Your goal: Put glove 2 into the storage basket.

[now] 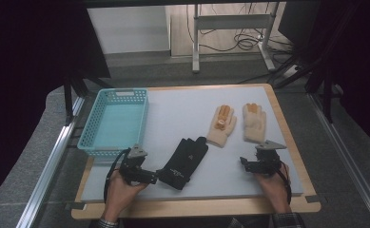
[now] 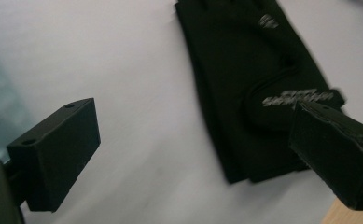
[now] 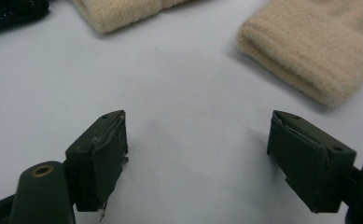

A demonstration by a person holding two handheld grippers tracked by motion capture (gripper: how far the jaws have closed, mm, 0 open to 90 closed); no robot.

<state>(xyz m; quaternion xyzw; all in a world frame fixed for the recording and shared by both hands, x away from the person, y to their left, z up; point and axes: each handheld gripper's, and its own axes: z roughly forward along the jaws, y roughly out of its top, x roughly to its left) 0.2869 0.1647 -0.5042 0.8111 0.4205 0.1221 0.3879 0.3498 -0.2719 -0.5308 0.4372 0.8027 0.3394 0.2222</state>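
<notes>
High view: left gripper (image 1: pixel 158 176) held wide at black glove (image 1: pixel 185 162) cuff; thin fabric likely missed. Right gripper (image 3: pixel 195 156) wide, empty.

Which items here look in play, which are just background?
Likely in play: black gloves, left gripper open at their cuff; two beige gloves; turquoise basket; right gripper.

Background: desk frame, floor cables.

Black glove (image 1: pixel 185 159), white logo print. Two cream knit gloves (image 1: pixel 222 126) (image 1: pixel 254 122), orange fingertips. Turquoise lattice basket (image 1: pixel 91 125). Pale grey mat (image 1: pixel 182 111).
</notes>
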